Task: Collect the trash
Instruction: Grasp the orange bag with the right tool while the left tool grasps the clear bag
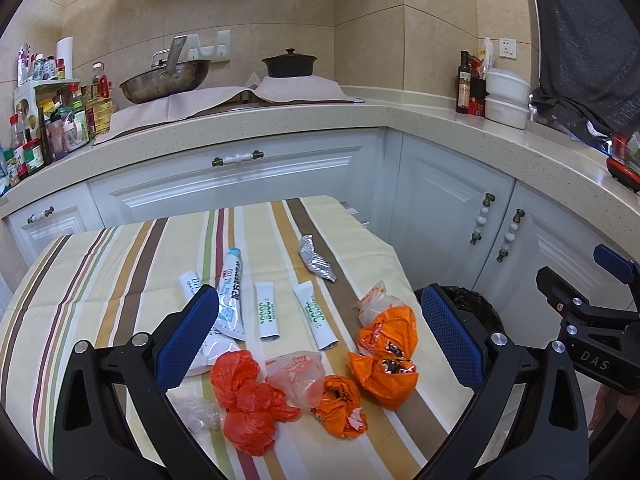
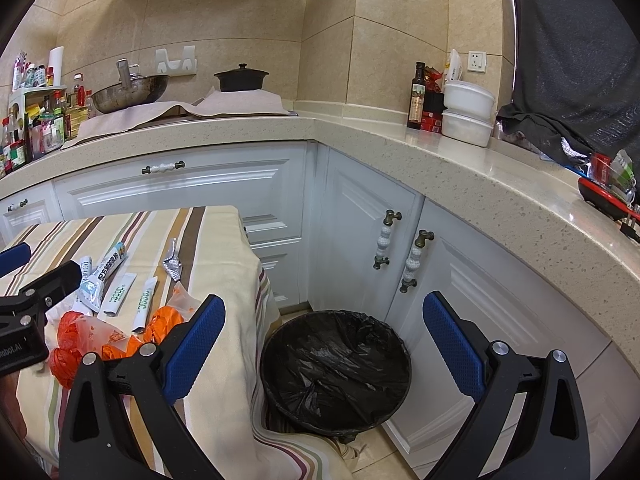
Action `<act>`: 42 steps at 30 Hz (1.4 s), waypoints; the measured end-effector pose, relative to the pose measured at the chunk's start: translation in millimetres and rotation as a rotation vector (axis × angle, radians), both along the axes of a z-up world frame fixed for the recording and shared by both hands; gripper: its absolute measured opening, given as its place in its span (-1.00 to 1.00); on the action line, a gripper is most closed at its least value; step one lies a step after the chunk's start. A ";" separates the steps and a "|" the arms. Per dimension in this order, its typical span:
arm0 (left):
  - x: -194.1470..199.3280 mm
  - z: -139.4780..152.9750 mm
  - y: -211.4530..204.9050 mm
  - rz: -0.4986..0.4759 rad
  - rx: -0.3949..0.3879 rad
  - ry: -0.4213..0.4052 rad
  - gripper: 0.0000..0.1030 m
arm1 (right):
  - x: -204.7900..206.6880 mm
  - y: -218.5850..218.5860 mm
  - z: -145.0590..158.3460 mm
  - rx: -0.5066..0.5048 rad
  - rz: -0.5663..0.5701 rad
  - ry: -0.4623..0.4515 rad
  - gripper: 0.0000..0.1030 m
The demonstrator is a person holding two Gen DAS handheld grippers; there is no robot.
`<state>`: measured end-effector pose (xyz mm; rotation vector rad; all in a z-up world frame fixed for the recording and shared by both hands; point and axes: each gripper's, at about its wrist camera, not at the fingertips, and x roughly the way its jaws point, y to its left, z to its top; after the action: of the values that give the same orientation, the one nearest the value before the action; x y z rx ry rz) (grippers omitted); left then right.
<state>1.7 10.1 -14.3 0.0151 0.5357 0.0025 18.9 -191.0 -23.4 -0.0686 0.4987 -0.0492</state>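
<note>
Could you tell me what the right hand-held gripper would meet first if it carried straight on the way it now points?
Most likely the black-lined trash bin: it sits between the open fingers of the right hand-held gripper, with nothing visible in between. Depth is hard to judge through the fisheye.

crinkly plastic bags [image 1: 385, 354], striped cloth tablecloth [image 1: 120, 280], glossy bin liner [image 2: 336, 364].

On the striped surface [image 1: 120, 280] lie four squeezed tubes [image 1: 267, 312], one crumpled foil blister pack [image 1: 316, 260] and six bunched plastic bags [image 1: 384, 364]: two orange, one red, three clear or whitish. One black-lined trash bin [image 2: 336, 368] stands beside it.
</note>
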 end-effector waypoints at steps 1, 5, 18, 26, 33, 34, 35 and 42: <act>-0.3 -0.6 3.1 0.006 0.004 0.002 0.92 | 0.2 -3.0 -0.6 0.002 0.002 0.001 0.87; -4.8 -6.2 16.7 0.039 0.031 0.018 0.92 | 3.0 4.4 -9.8 0.026 0.043 0.012 0.87; -22.9 -30.1 84.3 0.176 0.023 0.099 0.91 | 16.4 61.8 -46.7 0.064 0.228 0.111 0.87; -28.2 -47.4 114.7 0.222 -0.008 0.144 0.91 | 31.0 77.3 -65.9 0.120 0.277 0.180 0.86; -31.7 -58.8 130.1 0.229 -0.032 0.169 0.88 | 38.1 84.1 -77.4 0.158 0.331 0.231 0.09; -32.2 -59.6 130.9 0.230 -0.033 0.172 0.88 | 37.4 86.2 -78.2 0.154 0.336 0.234 0.06; -32.6 -60.5 131.9 0.232 -0.034 0.174 0.85 | 36.8 87.9 -78.6 0.150 0.343 0.234 0.01; -33.1 -68.6 135.4 0.232 -0.064 0.212 0.60 | 33.9 93.7 -76.6 0.152 0.391 0.232 -0.44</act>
<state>-31.5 145.5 -82.9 -0.1105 0.7472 0.2121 52.8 -97.2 -100.0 -0.0219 0.7112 0.3829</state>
